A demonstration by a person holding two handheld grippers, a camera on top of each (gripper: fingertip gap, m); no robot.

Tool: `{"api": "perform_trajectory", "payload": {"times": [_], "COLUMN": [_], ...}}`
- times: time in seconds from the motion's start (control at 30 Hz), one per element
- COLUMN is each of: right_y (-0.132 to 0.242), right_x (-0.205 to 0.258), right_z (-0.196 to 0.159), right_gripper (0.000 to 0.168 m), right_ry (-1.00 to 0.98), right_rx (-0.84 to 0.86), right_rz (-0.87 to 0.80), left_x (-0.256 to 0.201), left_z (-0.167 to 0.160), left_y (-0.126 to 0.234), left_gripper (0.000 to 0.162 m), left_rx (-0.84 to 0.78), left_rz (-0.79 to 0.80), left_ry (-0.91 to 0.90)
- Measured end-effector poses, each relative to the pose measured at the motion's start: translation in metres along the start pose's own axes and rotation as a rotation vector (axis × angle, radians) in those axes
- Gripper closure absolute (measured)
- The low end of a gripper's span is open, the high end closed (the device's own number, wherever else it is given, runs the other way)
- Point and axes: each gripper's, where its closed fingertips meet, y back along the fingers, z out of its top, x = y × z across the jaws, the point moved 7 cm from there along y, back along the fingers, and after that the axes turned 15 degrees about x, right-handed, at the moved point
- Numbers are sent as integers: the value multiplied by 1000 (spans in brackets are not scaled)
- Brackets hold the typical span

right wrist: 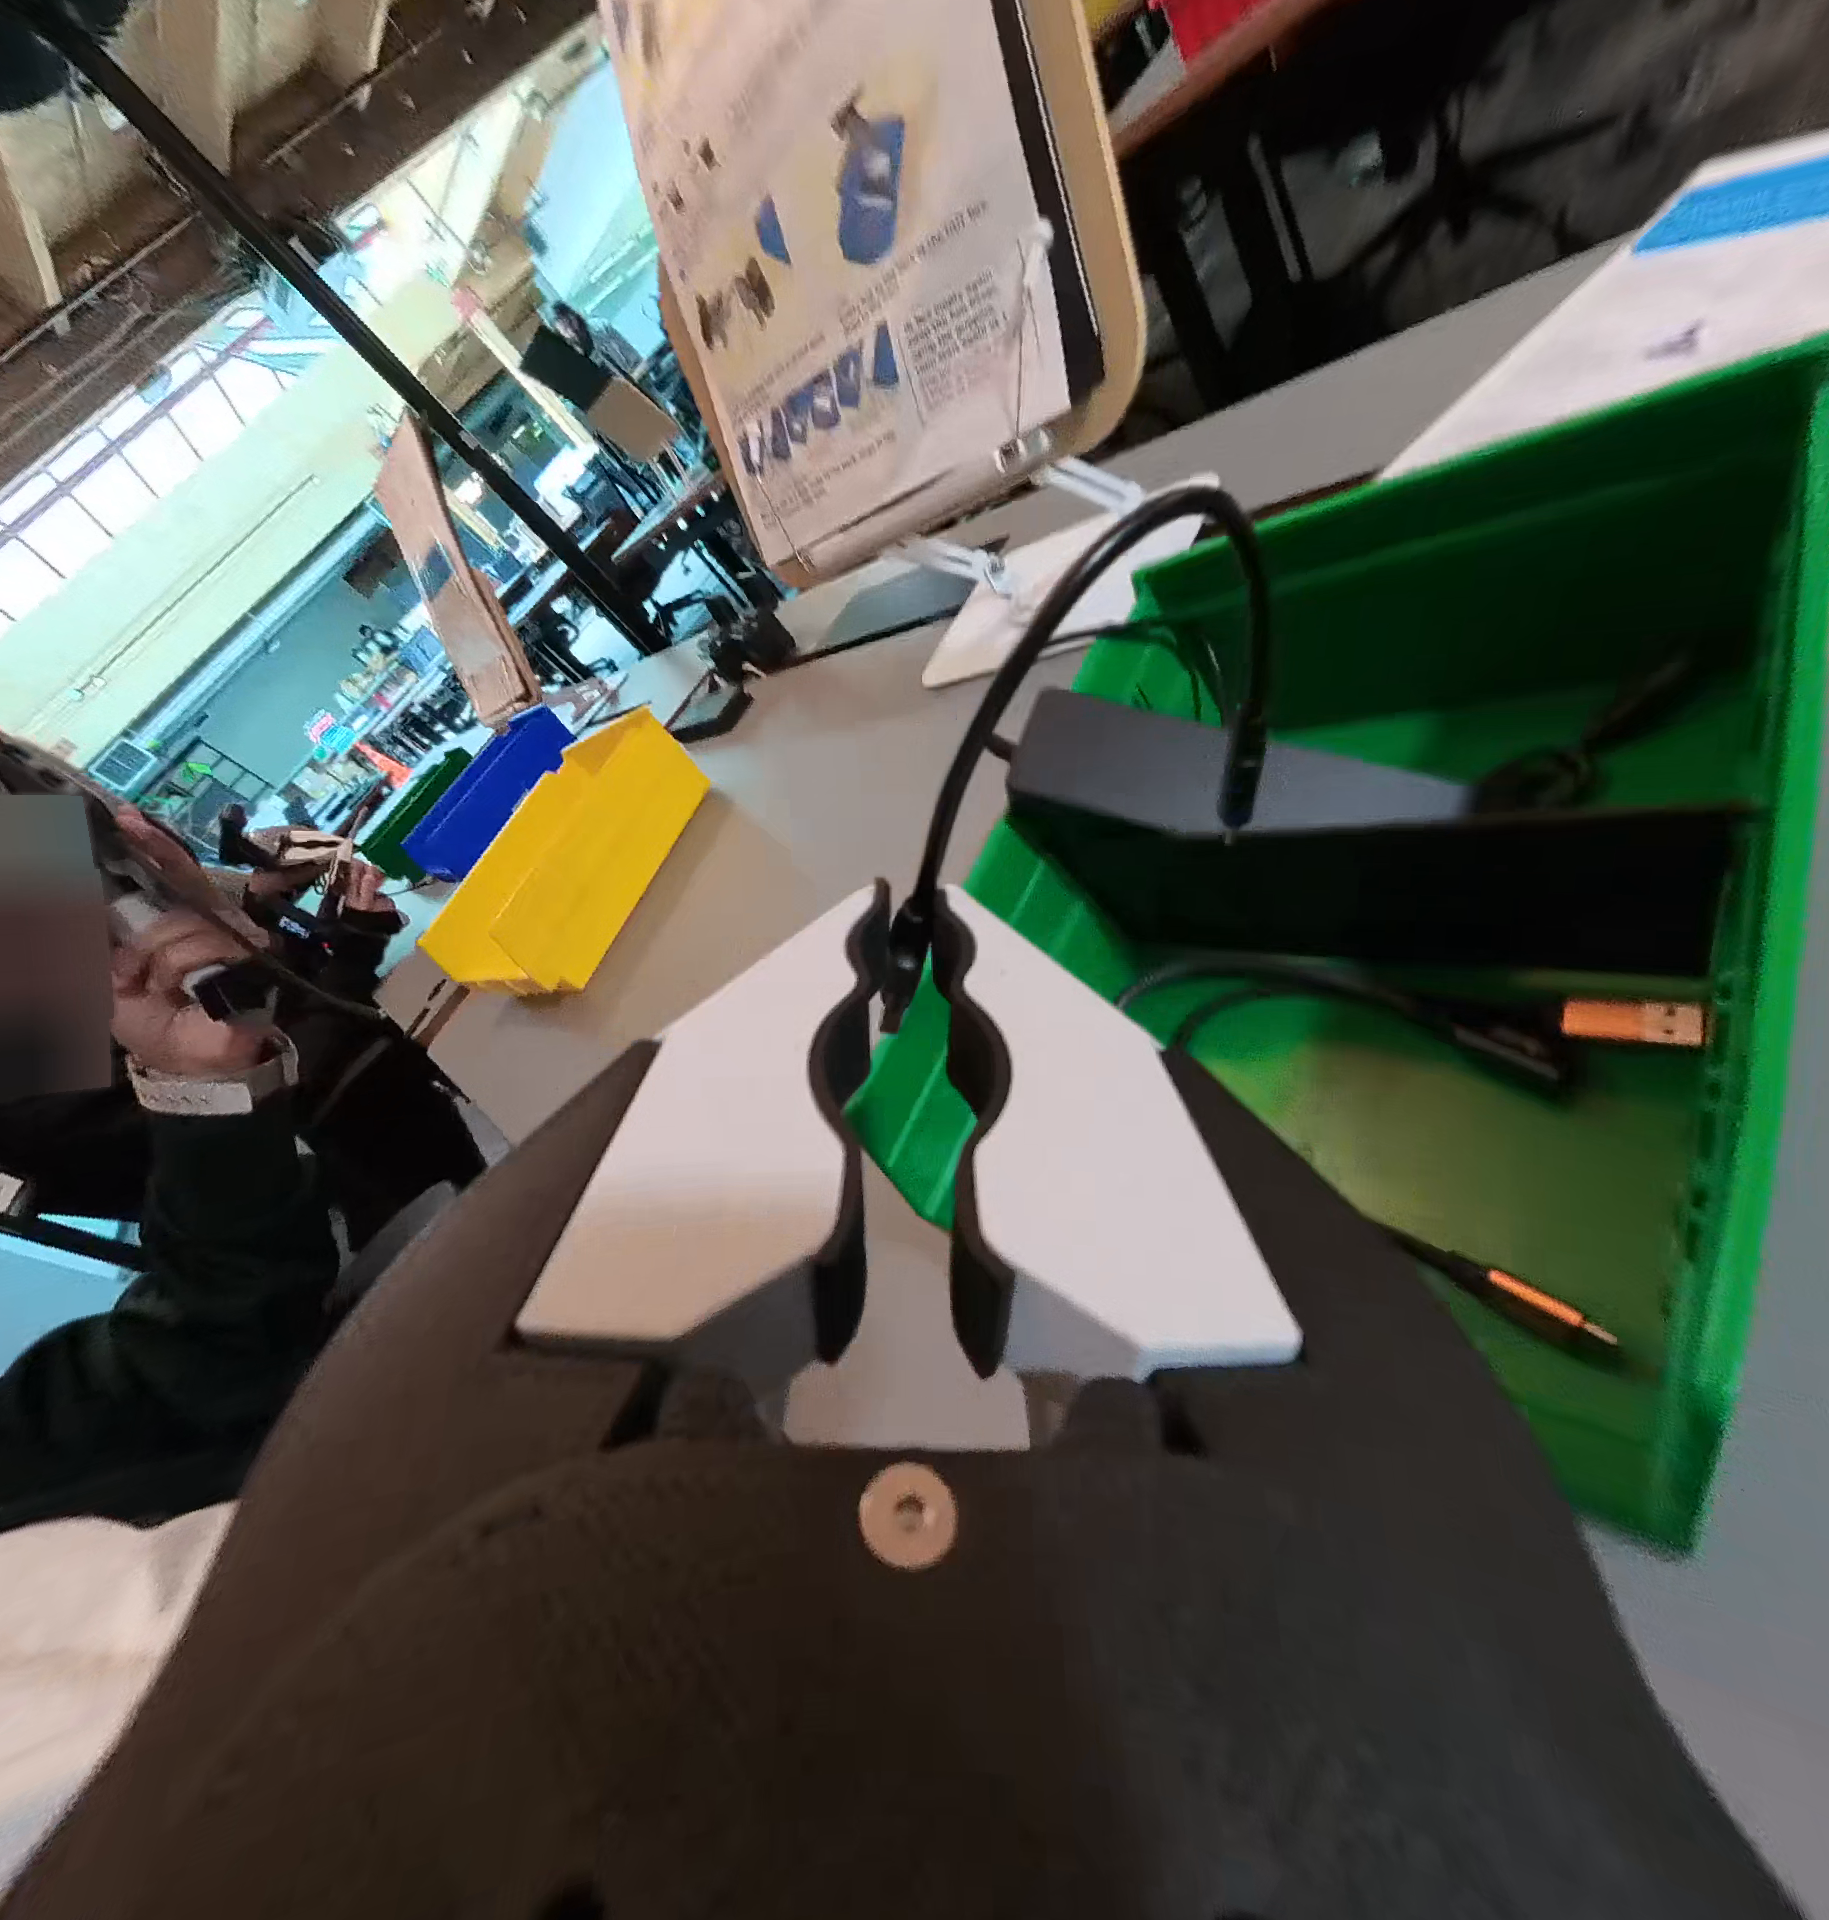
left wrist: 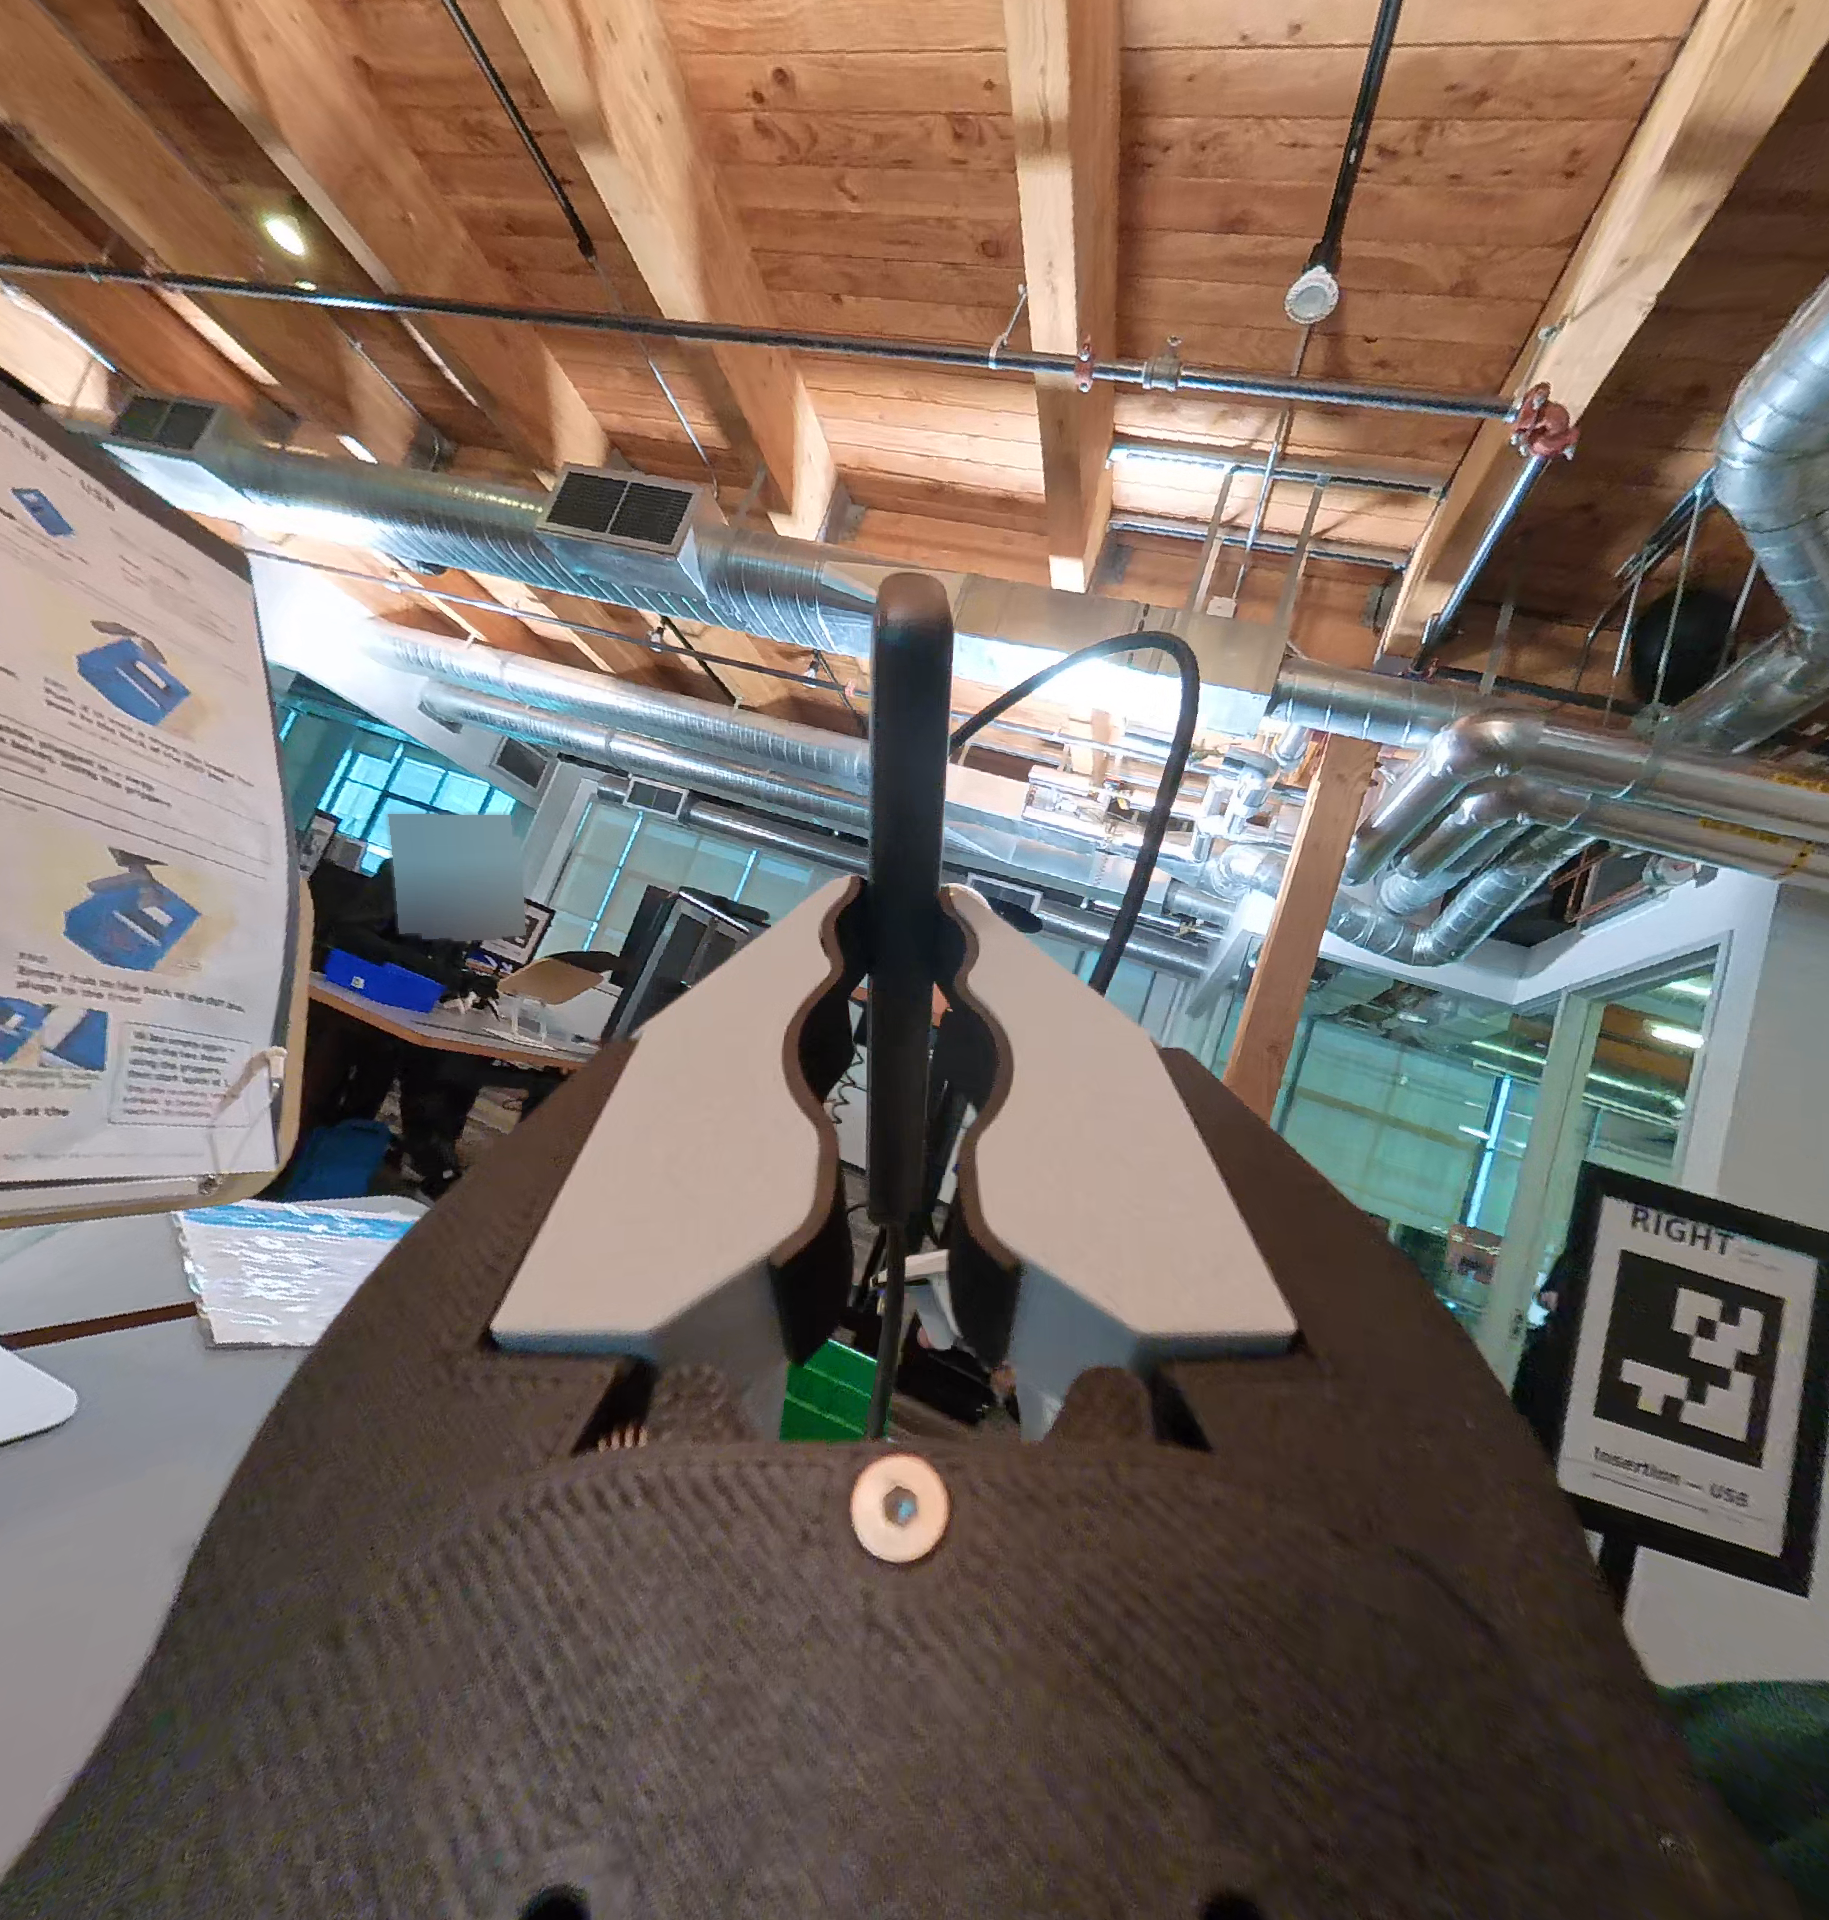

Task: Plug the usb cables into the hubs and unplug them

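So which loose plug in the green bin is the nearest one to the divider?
Find the green bin on the grey table. Its black divider crosses it; just this side lies the orange plug, by the far wall. The other orange-marked plug lies nearer the camera.

Printed matter in view, its wording left unquoted

In the left wrist view a framed sign (left wrist: pixel 1703 1382) stands at right, bearing a black-and-white square marker with a heading line above and a caption line below. An instruction sheet (left wrist: pixel 99 790) on a board stands at left, printed with small paragraphs beside blue pictures. In the right wrist view its lettering is blurred; a white paper with a blue band (right wrist: pixel 1762 197) lies on the counter (right wrist: pixel 848 748).
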Motion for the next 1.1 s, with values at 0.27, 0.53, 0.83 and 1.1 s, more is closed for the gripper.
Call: {"api": "perform_trajectory", "payload": {"times": [0.27,0.53,0.83,1.1], "right_y": [-19,-7,-9,-71], "right_x": [-4,-3,45,193], "right_z": [-16,2,23,30], "right_gripper": [143,104,110,122], "right_ry": [-66,-24,147,615], "right_rx": [73,-22,-79,-193], "right_rz": [-15,-286,-292,-28], "left_x": [21,29,30,12], "left_z": [-12,-18,-26,-44], "left_y": [-16,-17,-19,-35], "left_gripper": [154,154,154,153], "left_rx": [12,33,72,185], "left_rz": [-34,-18,-6,-69], "left_ry": [126,153,155,69]}}
